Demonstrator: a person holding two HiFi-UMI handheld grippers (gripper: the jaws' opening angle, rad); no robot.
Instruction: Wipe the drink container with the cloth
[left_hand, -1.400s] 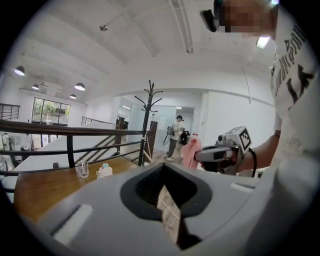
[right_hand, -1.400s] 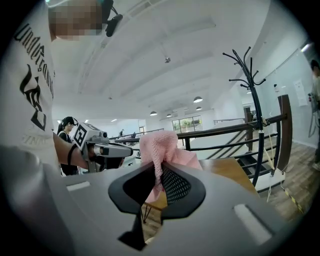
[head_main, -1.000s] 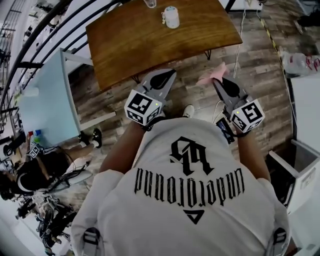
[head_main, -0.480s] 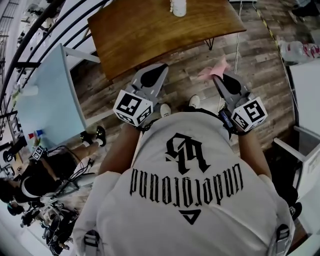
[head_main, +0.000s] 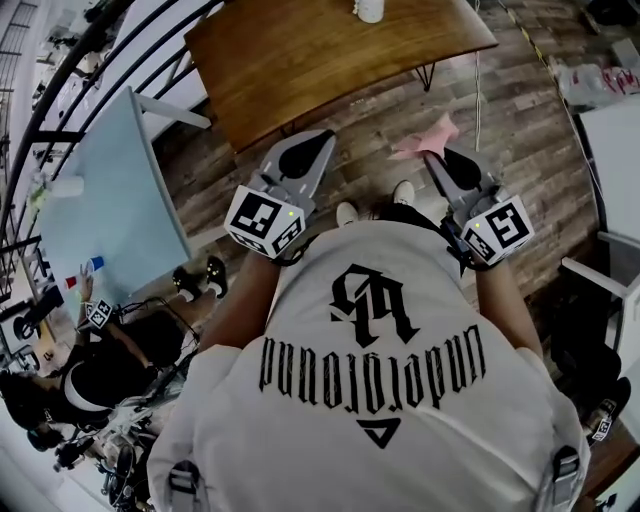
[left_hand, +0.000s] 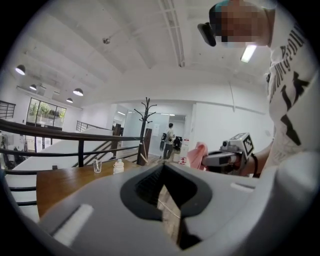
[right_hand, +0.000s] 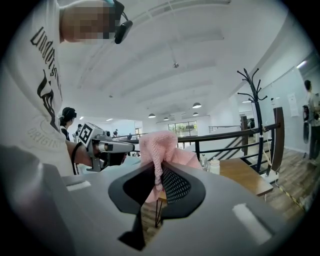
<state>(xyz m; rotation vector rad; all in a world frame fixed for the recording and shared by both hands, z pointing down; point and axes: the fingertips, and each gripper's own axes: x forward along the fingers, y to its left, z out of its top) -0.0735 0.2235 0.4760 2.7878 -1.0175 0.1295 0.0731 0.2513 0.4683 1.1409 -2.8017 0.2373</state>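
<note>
The drink container, a small white bottle (head_main: 369, 10), stands on the wooden table (head_main: 300, 60) at the top edge of the head view. It also shows far off as the bottle (left_hand: 118, 166) in the left gripper view and the bottle (right_hand: 214, 166) in the right gripper view. My right gripper (head_main: 432, 160) is shut on a pink cloth (head_main: 428, 137), which bunches up out of its jaws (right_hand: 160, 150). My left gripper (head_main: 322, 138) is shut and empty. Both are held over the plank floor, short of the table's near edge.
A clear glass (left_hand: 97, 166) stands beside the bottle. A light blue table (head_main: 110, 200) and a black railing (head_main: 70, 90) lie to the left. Seated people (head_main: 90, 360) are at lower left, white cabinets (head_main: 615, 150) to the right, and a coat stand (left_hand: 145, 125) beyond the table.
The person has stepped across the floor, carrying both grippers along. The table and bottle have slid toward the top of the head view. The cloth stays in the right jaws.
</note>
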